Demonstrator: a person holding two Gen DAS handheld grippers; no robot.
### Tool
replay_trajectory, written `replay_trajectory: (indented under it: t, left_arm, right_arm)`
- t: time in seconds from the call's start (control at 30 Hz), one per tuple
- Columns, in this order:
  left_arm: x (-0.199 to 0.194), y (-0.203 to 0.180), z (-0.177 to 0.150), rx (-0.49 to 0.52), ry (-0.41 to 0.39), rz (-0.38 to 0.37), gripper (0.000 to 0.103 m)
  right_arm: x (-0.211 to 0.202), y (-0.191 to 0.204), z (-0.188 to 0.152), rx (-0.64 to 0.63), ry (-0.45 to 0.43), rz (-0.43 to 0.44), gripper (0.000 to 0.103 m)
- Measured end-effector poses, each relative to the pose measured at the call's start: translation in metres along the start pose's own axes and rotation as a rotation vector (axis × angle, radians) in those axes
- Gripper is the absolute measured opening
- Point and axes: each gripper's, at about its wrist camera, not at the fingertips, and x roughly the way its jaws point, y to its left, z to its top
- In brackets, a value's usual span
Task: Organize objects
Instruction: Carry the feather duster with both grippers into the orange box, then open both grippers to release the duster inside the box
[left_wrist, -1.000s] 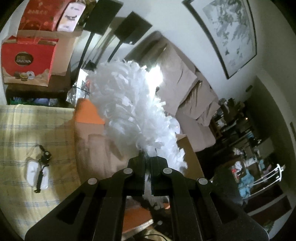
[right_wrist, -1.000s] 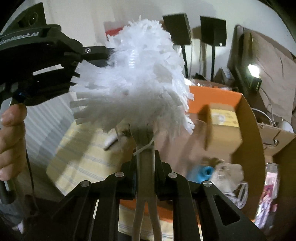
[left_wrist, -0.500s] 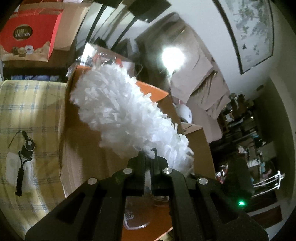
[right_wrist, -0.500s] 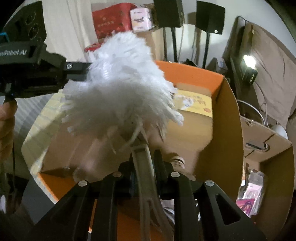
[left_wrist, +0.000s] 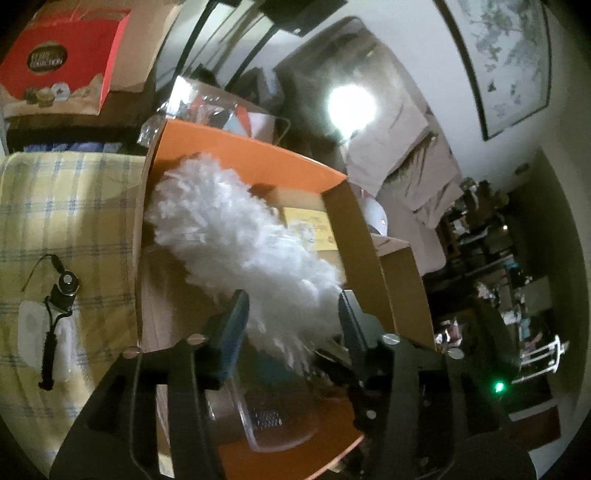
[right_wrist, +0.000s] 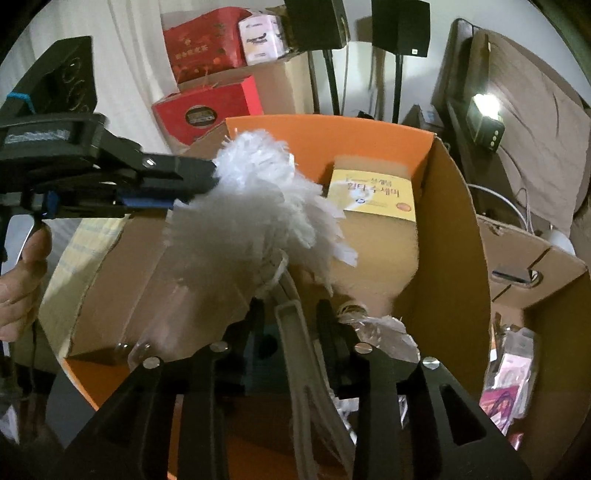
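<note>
A white fluffy duster (left_wrist: 236, 236) lies slanted inside the orange cardboard box (left_wrist: 236, 146). My left gripper (left_wrist: 291, 310) is open, its jaws spread on either side of the duster's lower end. In the right wrist view the duster head (right_wrist: 255, 206) sits over the box (right_wrist: 454, 236) and its pale handle (right_wrist: 295, 332) runs between my right gripper's (right_wrist: 290, 306) parted fingers, which are open around it. The left gripper (right_wrist: 192, 181) also shows there, at the duster's left side.
A yellow booklet (right_wrist: 373, 195) lies on a brown carton inside the box. A clear plastic container (left_wrist: 273, 417) sits at the box's near end. A yellow plaid cloth (left_wrist: 62, 206) with a small black-and-white item (left_wrist: 48, 332) lies left. Red gift boxes (right_wrist: 207, 107) stand behind.
The duster has come down into the orange box. Both grippers, shut on it before, have opened their jaws.
</note>
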Motion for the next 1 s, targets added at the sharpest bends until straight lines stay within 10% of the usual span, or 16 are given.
replay_trajectory:
  t: [0.47,1.0]
  left_arm:
    - [-0.061,-0.018,-0.028,0.14,-0.072,0.101,0.089]
    - [-0.135,0.037,-0.052,0.14,-0.213,0.315,0.092]
  right_arm:
    - [-0.07,0.015,0.003,0.047,-0.149,0.013,0.047]
    - [-0.07,0.065,-0.003,0.063,-0.12,-0.032,0.082]
